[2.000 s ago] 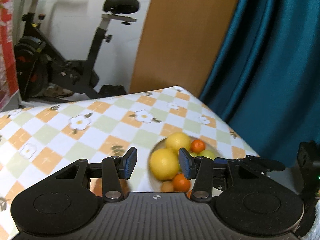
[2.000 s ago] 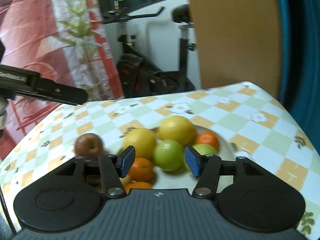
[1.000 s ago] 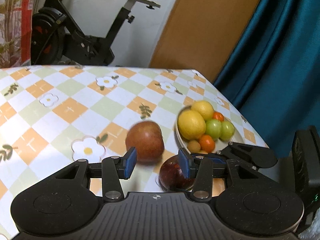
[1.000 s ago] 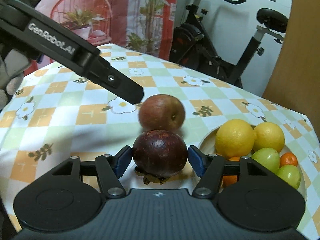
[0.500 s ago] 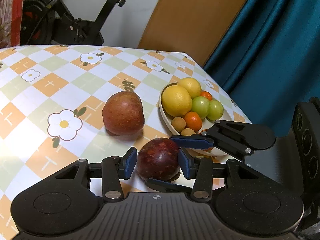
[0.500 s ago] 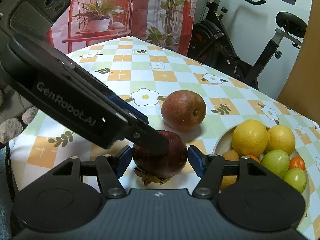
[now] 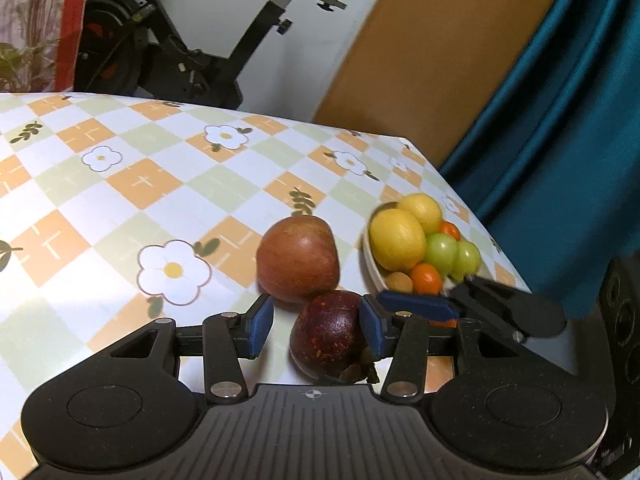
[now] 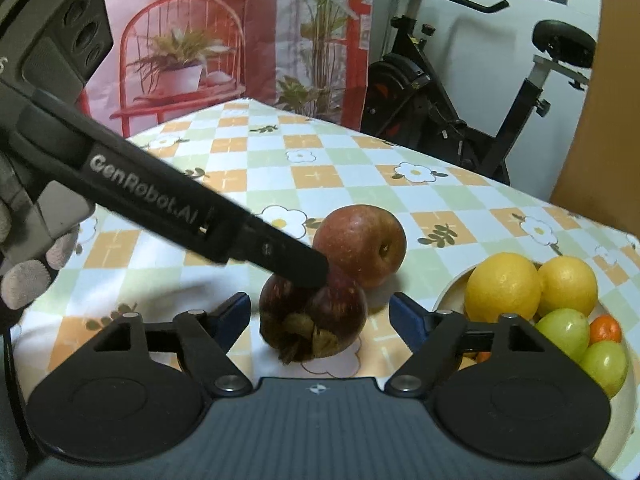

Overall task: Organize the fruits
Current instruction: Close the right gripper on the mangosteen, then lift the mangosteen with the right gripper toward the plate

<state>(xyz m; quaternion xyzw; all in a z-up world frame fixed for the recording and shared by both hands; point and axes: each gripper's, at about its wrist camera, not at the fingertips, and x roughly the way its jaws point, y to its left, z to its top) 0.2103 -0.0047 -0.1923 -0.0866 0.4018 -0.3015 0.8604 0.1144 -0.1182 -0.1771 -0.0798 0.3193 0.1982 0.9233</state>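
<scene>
Left wrist view: left gripper spread; mangosteen on the tablecloth between its pads, touching only the right pad, the jaws having just opened slightly. Apple just behind.

Right wrist view: right gripper just widened, clear of the mangosteen. Advice: centre the fruit, close gently, then carry it to the bowl.

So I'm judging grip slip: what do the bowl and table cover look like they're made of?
Bowl: likely glazed ceramic, perhaps plastic; smooth off-white rim, no grain. Table cover: probably vinyl or oilcloth; printed checks and flowers, a soft sheen, lying flat without visible weave. Both look smooth.
</scene>
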